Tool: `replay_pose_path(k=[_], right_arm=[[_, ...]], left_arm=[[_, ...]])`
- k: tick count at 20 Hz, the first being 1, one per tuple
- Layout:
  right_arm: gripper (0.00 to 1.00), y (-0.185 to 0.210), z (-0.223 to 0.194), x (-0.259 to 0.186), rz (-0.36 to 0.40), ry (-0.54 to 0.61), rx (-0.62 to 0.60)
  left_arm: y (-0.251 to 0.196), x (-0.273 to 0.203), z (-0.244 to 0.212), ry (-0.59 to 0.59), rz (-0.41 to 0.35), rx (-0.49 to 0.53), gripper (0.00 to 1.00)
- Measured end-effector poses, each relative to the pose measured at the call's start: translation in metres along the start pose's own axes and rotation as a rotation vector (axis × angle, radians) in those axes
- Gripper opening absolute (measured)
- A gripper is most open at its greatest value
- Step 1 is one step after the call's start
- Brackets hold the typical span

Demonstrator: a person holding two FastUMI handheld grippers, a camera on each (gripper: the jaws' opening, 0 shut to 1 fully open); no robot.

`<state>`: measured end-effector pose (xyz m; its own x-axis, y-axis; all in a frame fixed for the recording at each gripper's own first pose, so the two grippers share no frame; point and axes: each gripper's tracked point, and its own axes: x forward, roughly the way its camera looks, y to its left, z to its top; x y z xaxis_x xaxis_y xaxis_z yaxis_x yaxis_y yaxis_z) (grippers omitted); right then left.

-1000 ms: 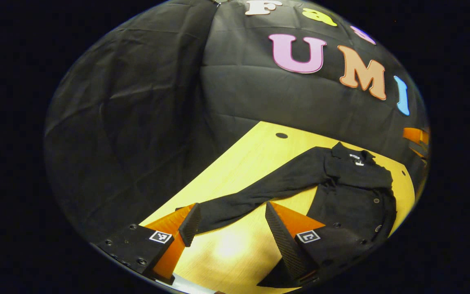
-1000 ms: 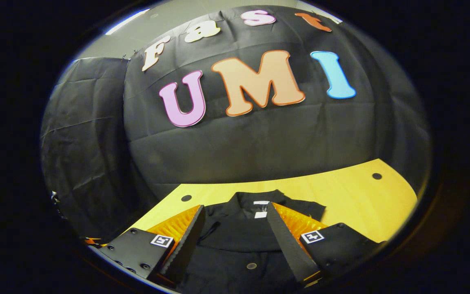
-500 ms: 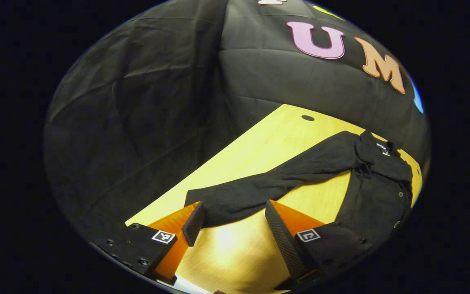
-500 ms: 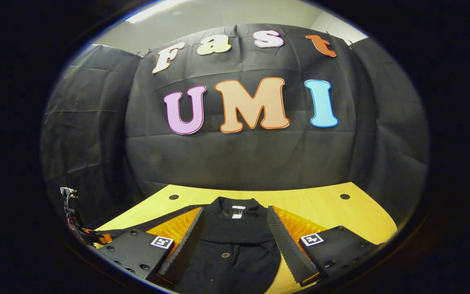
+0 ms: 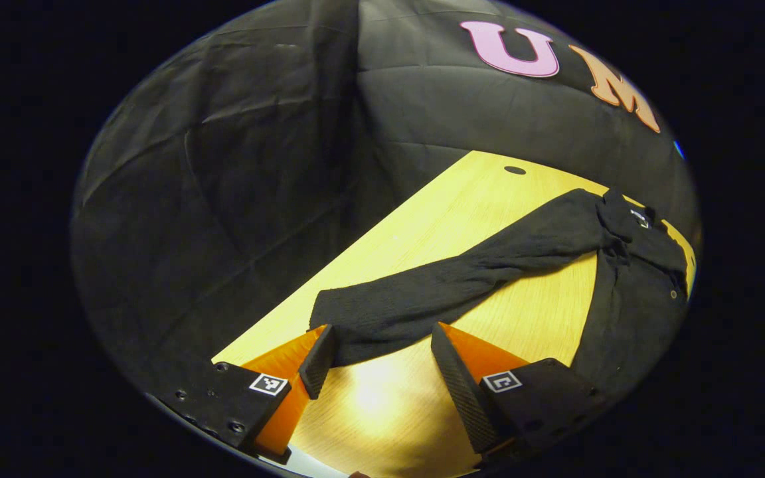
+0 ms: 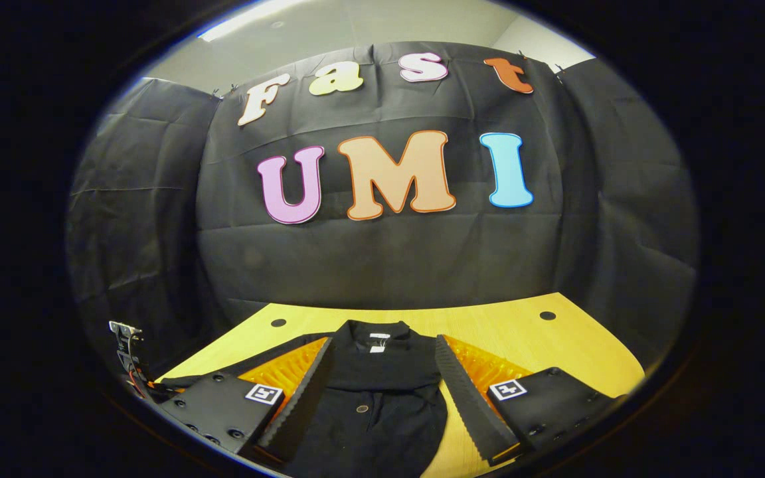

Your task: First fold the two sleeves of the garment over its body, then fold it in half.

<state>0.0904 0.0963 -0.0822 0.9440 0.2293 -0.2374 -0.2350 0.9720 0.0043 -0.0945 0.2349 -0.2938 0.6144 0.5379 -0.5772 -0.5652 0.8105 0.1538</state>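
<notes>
A black long-sleeved button-front garment [image 5: 628, 292] lies flat on the pale yellow wooden worktop [image 5: 449, 219] inside the booth. In the left gripper view its body sits at the right, with the collar and a small white neck label toward the far end. One black knit sleeve [image 5: 449, 285] stretches out from the shoulder across the bare wood, running leftward and toward the near edge, not yet folded over the body.

The left hand-held gripper [image 5: 376, 348] hovers at the cuff end of that sleeve. Its two fingers stand wide apart, one on each side of the cuff, and they grasp nothing; whether the tips touch the cloth cannot be told.

In the right gripper view the right hand-held gripper [image 6: 382, 385] is above the garment's chest [image 6: 369, 405], looking toward the collar and the far wall. Its fingers are also spread wide, with the buttoned front showing between them, and they hold nothing. The worktop shows bare wood to the right of the garment, with a small dark round hole [image 6: 548, 315] near the far right corner and another [image 6: 278, 322] near the far left corner.
</notes>
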Motion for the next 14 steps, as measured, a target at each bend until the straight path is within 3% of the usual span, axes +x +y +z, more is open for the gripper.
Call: replay_pose_path(k=[3, 8, 9, 10, 12, 13, 14], right_arm=[[0.93, 0.0, -0.003, -0.002, 0.0, 0.012, 0.015], [0.96, 0.003, -0.012, -0.004, 0.013, 0.041, 0.01], [0.96, 0.004, -0.014, -0.005, 0.015, 0.047, 0.012], [0.97, 0.003, -0.015, -0.006, 0.014, 0.053, 0.013], [0.94, 0.001, -0.017, -0.008, 0.011, 0.062, 0.017], [0.94, 0.001, -0.019, -0.009, 0.01, 0.065, 0.02], [0.94, 0.0, -0.019, -0.01, 0.008, 0.067, 0.023]], left_arm=[[0.003, -0.001, 0.0, -0.007, -0.005, -0.049, 0.94], [0.005, 0.0, -0.002, 0.01, -0.01, -0.032, 0.83], [0.008, -0.001, -0.001, 0.006, -0.003, -0.044, 0.69], [0.01, 0.0, -0.002, 0.004, 0.011, -0.052, 0.65], [0.018, 0.003, -0.003, -0.009, 0.051, -0.071, 0.42], [0.019, 0.002, -0.002, -0.016, 0.064, -0.077, 0.22], [0.02, 0.001, -0.004, -0.012, 0.067, -0.078, 0.22]])
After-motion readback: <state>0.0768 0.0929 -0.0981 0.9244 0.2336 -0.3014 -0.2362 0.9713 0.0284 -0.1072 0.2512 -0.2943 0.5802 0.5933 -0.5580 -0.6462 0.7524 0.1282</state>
